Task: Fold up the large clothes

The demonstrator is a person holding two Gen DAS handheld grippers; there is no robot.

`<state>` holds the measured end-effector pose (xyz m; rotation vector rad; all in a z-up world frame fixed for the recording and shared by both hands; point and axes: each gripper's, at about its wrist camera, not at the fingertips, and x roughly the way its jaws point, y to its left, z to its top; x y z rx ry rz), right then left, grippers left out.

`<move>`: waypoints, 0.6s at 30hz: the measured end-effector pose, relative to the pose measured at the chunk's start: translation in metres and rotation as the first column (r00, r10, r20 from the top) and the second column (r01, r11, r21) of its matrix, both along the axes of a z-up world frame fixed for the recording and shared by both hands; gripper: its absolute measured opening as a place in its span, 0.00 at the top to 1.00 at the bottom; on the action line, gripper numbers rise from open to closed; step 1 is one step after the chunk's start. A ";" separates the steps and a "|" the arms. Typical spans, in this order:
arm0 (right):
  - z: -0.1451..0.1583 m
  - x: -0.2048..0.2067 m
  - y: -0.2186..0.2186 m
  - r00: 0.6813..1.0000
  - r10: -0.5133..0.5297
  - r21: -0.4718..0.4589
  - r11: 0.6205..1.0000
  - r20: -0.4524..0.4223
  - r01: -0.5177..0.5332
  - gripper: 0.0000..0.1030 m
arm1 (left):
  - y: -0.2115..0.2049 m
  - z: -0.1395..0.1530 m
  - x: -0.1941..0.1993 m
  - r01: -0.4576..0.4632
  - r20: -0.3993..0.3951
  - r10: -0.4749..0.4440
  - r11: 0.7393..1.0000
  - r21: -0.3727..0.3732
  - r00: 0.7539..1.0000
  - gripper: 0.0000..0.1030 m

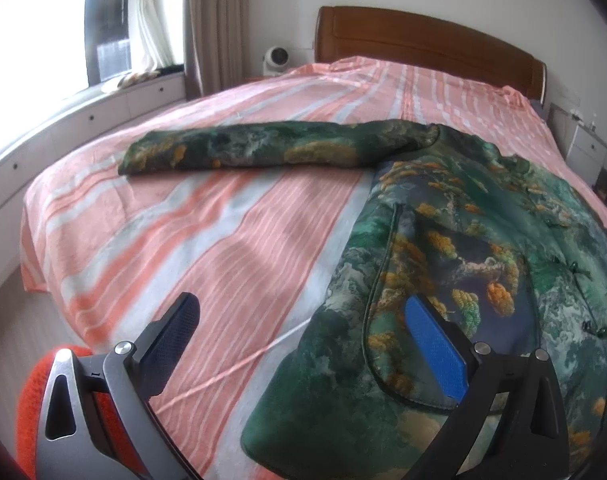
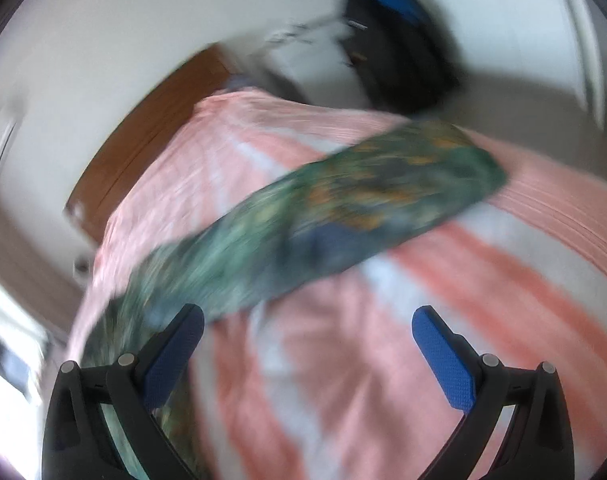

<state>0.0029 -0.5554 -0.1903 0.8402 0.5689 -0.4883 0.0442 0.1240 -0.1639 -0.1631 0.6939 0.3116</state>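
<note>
A: Garment location?
B: Green patterned jacket (image 1: 455,248) lies flat on striped bedsheet (image 1: 207,248), sleeves spread.
A: Tools?
B: Left gripper (image 1: 303,320) and right gripper (image 2: 307,328) both spread wide, holding nothing.

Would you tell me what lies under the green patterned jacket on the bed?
The jacket lies spread on a pink and white striped sheet, which shows all around it. Whatever sits beneath the jacket's body itself is covered from view.

Green jacket (image 1: 455,248) on striped bed (image 1: 207,240)
</note>
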 end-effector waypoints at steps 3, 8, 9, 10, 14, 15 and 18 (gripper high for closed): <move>-0.024 0.000 -0.047 0.993 -0.116 0.182 0.977 0.018 0.111 0.07 | -0.001 -0.005 0.004 -0.002 -0.022 0.002 1.000 -0.004 1.000 0.01; -0.043 0.014 -0.084 0.965 -0.249 0.300 0.930 0.083 0.214 0.66 | -0.003 -0.010 0.008 -0.002 -0.045 0.003 1.000 0.020 0.999 0.00; -0.040 0.020 -0.086 0.965 -0.259 0.260 0.935 0.036 0.241 0.73 | -0.003 -0.009 0.006 -0.001 -0.039 0.002 1.000 0.019 0.999 0.00; -0.031 0.028 -0.083 0.966 -0.259 0.185 0.949 -0.010 0.257 0.80 | -0.003 -0.008 0.005 0.000 -0.033 0.001 1.000 0.016 0.999 0.00; 0.059 0.086 -0.017 0.999 -0.034 -0.200 0.979 -0.006 0.032 0.83 | -0.003 -0.008 0.005 0.016 -0.020 -0.016 1.000 -0.015 1.000 0.01; 0.085 0.103 0.012 0.998 0.054 -0.271 0.961 0.009 -0.050 0.83 | -0.004 -0.009 0.006 0.024 -0.019 -0.025 1.000 -0.020 1.000 0.00; 0.149 0.151 0.105 0.946 0.315 -0.388 0.883 0.070 -0.265 0.83 | -0.009 -0.010 0.007 0.051 -0.021 -0.052 0.999 -0.018 0.998 0.01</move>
